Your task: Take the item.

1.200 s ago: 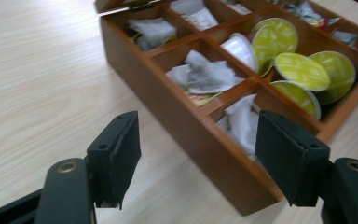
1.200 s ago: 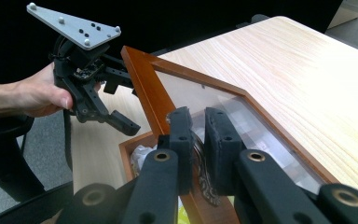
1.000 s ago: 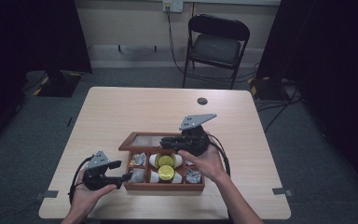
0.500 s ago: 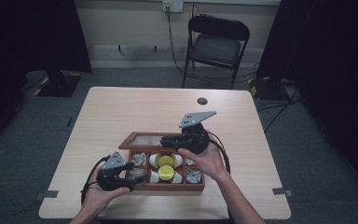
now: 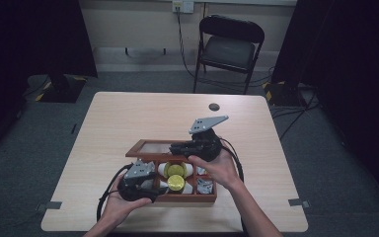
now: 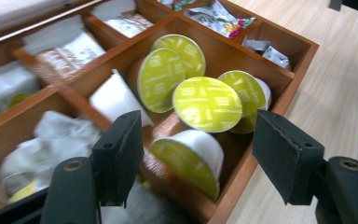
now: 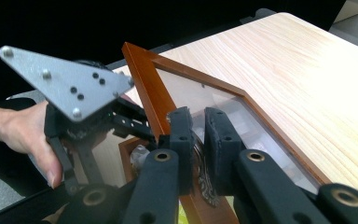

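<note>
High view. A wooden box with compartments sits on the pale wood surface, toward the person's edge and about mid-width. Its long axis runs left to right across the surface. The glass-panelled lid is open and stands on the far side of the box. The left hand-held gripper is at the box's left end, held by the left hand, jaws pointing right into the box. The right hand-held gripper is at the lid's near edge, held by the right hand, jaws pointing left; its grey plate sticks up above it. Yellow-topped capsules lie in the middle compartments. A small dark disc lies on the far part of the surface. A folding chair stands on the floor beyond.

Left gripper view. The left hand-held gripper has its jaws spread wide, nothing between the pads. They straddle the near wall of the capsule compartment. About five capsules lie there, most with yellow-green foil faces tilted up toward the camera, one on its side at the front. Neighbouring compartments hold sachets and wrapped packets; those at left are blurred.

Right gripper view. The right hand-held gripper is closed on the lid's wooden frame edge, pads either side of it. The lid tilts away up-left, glass facing right. The left hand-held gripper and left hand show behind it.
</note>
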`<move>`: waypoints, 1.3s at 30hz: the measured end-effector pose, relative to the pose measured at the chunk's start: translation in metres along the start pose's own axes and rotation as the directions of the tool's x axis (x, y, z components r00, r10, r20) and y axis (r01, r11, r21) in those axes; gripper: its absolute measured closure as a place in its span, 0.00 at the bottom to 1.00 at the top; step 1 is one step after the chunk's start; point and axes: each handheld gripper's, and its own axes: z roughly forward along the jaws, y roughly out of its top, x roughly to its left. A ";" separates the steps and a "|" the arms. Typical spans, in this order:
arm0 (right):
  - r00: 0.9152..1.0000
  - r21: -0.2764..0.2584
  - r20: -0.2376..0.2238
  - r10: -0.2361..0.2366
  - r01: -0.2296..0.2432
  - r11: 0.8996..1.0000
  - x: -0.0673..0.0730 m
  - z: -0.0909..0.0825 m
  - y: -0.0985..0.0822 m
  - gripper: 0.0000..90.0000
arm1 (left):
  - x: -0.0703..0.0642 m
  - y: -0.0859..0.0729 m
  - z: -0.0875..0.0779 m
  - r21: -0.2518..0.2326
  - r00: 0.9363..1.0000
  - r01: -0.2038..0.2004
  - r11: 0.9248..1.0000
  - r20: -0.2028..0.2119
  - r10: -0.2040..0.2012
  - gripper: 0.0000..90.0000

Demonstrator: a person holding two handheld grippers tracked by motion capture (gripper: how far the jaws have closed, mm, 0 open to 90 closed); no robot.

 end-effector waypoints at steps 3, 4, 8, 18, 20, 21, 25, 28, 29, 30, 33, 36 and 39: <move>1.000 0.001 0.001 0.001 -0.001 1.000 0.000 0.000 0.000 0.91 | -0.001 0.002 0.006 0.004 1.000 -0.011 1.000 0.007 0.011 0.38; 1.000 0.001 0.001 0.002 -0.002 1.000 0.000 0.000 0.001 0.91 | -0.002 0.003 0.008 0.006 1.000 -0.006 1.000 0.010 0.006 0.38; 1.000 0.004 0.001 0.002 -0.002 1.000 -0.001 0.000 0.002 0.91 | -0.004 0.005 0.014 0.017 1.000 -0.008 1.000 0.021 0.008 0.39; 1.000 0.011 -0.002 0.004 -0.004 1.000 -0.004 -0.001 0.007 0.91 | -0.004 0.010 0.031 0.045 0.999 -0.013 0.999 0.031 0.012 0.39; 1.000 0.009 -0.004 0.008 -0.008 1.000 -0.005 -0.001 0.008 0.91 | -0.003 0.012 0.035 0.043 0.999 -0.001 0.999 0.033 0.000 0.39; 1.000 0.007 -0.007 0.009 -0.009 1.000 -0.006 -0.001 0.008 0.91 | -0.003 0.013 0.038 0.038 1.000 -0.002 0.999 0.031 0.001 0.39; 1.000 0.006 -0.007 0.012 -0.012 1.000 -0.007 -0.001 0.008 0.91 | -0.005 0.015 0.043 0.071 0.999 -0.023 0.997 0.031 0.021 0.38; 1.000 0.009 -0.008 0.009 -0.008 1.000 -0.007 -0.002 0.009 0.91 | -0.006 0.016 0.044 0.084 1.000 -0.016 0.996 0.026 0.014 0.37; 1.000 0.010 -0.008 0.009 -0.009 1.000 -0.008 -0.002 0.010 0.91 | -0.006 0.017 0.045 0.084 1.000 -0.016 0.996 0.023 0.014 0.37; 1.000 0.013 -0.006 0.007 -0.007 1.000 -0.008 -0.002 0.010 0.91 | -0.006 0.018 0.047 0.077 1.000 0.000 0.997 0.018 -0.001 0.37; 1.000 0.012 -0.004 0.009 -0.009 1.000 -0.009 -0.002 0.012 0.91 | -0.009 0.022 0.048 0.079 1.000 -0.029 0.996 0.003 0.029 0.37; 1.000 0.008 -0.009 0.012 -0.012 1.000 -0.010 -0.002 0.012 0.91 | -0.010 0.022 0.051 0.102 1.000 -0.028 0.994 0.011 0.027 0.37; 1.000 0.004 -0.009 0.012 -0.012 1.000 -0.010 -0.002 0.012 0.91 | -0.011 0.021 0.053 0.128 0.999 -0.036 0.991 0.015 0.034 0.37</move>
